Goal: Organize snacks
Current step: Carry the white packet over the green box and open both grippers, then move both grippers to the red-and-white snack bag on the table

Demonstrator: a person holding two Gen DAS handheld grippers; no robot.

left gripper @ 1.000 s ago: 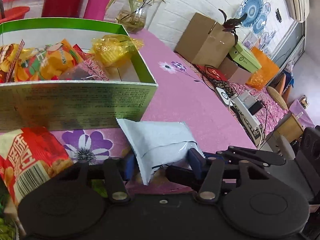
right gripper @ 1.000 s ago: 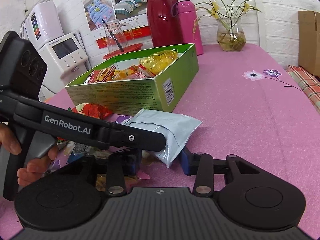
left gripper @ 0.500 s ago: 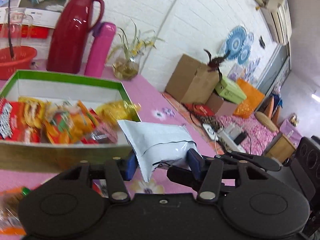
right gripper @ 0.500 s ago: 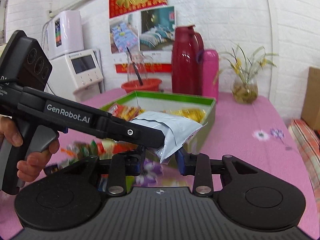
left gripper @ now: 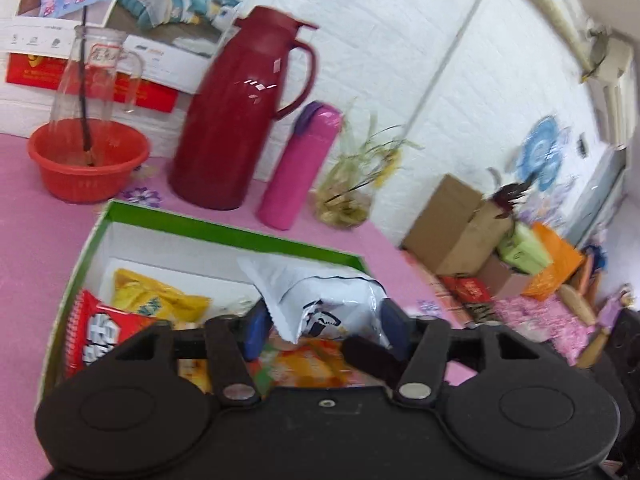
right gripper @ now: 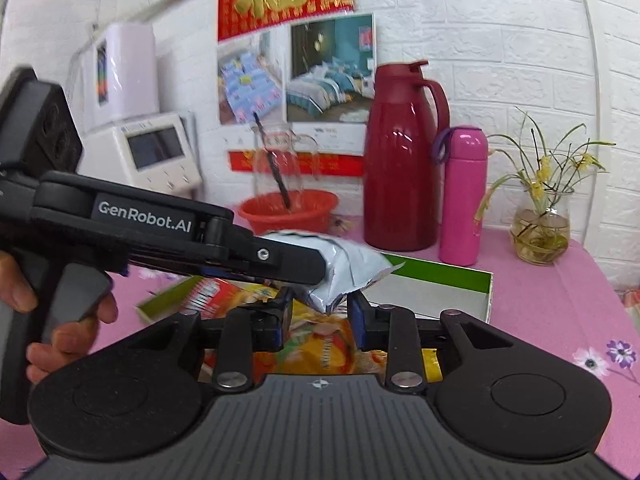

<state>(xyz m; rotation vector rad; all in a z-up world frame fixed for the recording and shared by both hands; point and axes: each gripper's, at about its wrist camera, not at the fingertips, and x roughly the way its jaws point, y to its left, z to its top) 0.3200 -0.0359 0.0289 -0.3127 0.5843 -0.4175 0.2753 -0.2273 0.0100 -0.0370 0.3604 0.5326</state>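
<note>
My left gripper (left gripper: 320, 326) is shut on a pale grey-white snack packet (left gripper: 316, 300) and holds it in the air above the open green box (left gripper: 224, 232). The box holds a yellow packet (left gripper: 156, 298), a red packet (left gripper: 96, 332) and orange ones. In the right wrist view the left gripper (right gripper: 316, 268) comes in from the left with the packet (right gripper: 352, 268). My right gripper (right gripper: 320, 316) is open just below the packet's lower corner, over the box (right gripper: 440, 276).
At the back of the pink table (right gripper: 560, 300) stand a red basin with a glass jar (left gripper: 86, 160), a dark red jug (left gripper: 236, 120), a pink flask (left gripper: 300, 168) and a flower vase (right gripper: 540, 232). Cardboard boxes (left gripper: 460, 224) lie off the table's right side.
The left gripper has lifted the grey packet off the table and carried it up over the green box. The right gripper has risen with it and stays open under it.
</note>
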